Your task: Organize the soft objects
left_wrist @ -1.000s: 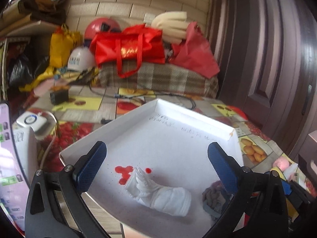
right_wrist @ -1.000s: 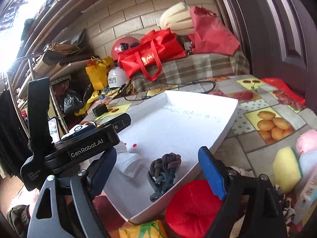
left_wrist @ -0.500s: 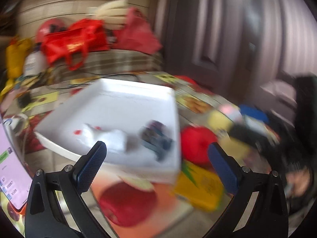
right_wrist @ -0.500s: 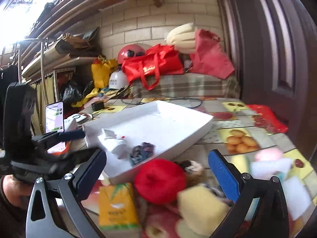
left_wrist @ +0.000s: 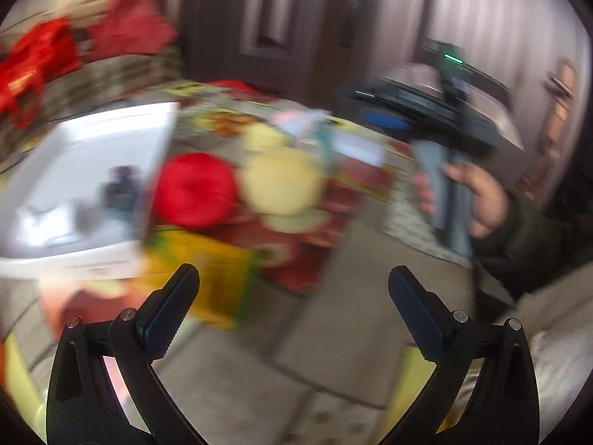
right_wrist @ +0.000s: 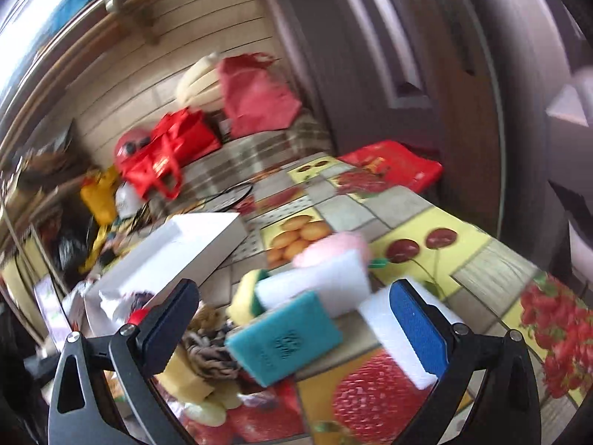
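From the left wrist view, heavily blurred, the left gripper (left_wrist: 292,296) hangs above the fruit-patterned tablecloth (left_wrist: 355,333) with its jaws spread wide and nothing between them. Beyond it lies the shallow white cardboard tray (left_wrist: 92,155), holding a dark knotted rope bundle (left_wrist: 120,187) and a white cloth; a round red fluffy ball (left_wrist: 194,189) sits just beside the tray's edge, next to a pale yellow sponge (left_wrist: 281,181). A person's hand (left_wrist: 470,200) grips the other tool's handle at right. From the right wrist view, the right gripper (right_wrist: 294,309) is likewise released and empty, pointing over a pile of soft things: a teal rectangular sponge (right_wrist: 283,337), a white foam block (right_wrist: 318,278), a pink puff (right_wrist: 333,246).
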A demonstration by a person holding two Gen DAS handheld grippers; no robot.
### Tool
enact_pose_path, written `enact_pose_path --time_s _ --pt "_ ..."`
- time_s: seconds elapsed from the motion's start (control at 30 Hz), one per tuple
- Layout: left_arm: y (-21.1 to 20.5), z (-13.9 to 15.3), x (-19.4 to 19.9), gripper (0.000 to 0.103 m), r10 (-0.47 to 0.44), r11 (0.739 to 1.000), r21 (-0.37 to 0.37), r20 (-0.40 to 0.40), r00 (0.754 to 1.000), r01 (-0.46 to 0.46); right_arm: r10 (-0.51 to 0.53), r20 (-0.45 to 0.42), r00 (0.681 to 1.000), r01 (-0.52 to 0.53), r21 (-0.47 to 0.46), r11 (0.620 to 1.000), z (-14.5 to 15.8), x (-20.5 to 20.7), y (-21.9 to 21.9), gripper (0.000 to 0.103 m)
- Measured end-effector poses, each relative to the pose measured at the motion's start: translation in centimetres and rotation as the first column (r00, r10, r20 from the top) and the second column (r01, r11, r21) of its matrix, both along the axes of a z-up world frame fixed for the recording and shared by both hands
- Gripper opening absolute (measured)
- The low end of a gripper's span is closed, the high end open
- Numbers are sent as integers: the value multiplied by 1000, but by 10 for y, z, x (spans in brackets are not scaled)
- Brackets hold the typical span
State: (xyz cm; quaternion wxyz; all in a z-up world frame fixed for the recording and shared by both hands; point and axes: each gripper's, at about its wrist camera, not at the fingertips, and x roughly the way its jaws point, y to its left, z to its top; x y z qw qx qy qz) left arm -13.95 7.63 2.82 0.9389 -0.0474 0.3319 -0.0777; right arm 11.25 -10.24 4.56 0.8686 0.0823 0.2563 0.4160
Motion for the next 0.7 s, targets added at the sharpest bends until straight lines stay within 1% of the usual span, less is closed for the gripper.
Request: enact_pose_path --time_s 0.03,0.1,0.17,0.2,0.27,0.3,0.33,0.4,0.57,0.7 --pt "-11 -1 4 103 -43 999 8 -13 999 43 -2 -16 1000 1 -6 1000 -2 2 1 103" --pt "-29 -3 16 102 -92 994 46 -55 994 95 -5 -22 1000 4 -22 1000 -3 2 3 103" --pt "-46 -12 33 102 -124 987 90 -125 984 136 -2 -10 1000 2 -35 999 -2 -2 5 103" --pt "-56 -18 46 102 -140 981 109 -178 974 161 -2 -5 1000 2 -42 999 -2 -2 4 103" --pt "-67 -29 65 102 -145 974 133 -246 958 182 1 -1 1000 -1 -65 998 -3 -2 7 103" --pt "-72 -29 71 102 -137 969 168 -238 962 180 0 -1 1000 0 -77 997 -3 -2 9 103" --pt "-75 -29 80 102 -146 969 161 -244 959 188 -3 -3 1000 2 -86 996 -4 -1 11 103" --pt "-80 -29 90 102 -127 966 190 -235 964 173 -5 -10 1000 4 -89 996 -5 2 12 103" --pt "-83 -29 89 102 -122 965 200 -230 966 170 -5 -52 999 1 -74 997 -9 11 10 103" --pt "-81 -29 88 102 -122 965 202 -230 966 170 -3 -111 994 -2 -42 999 -14 21 5 103"
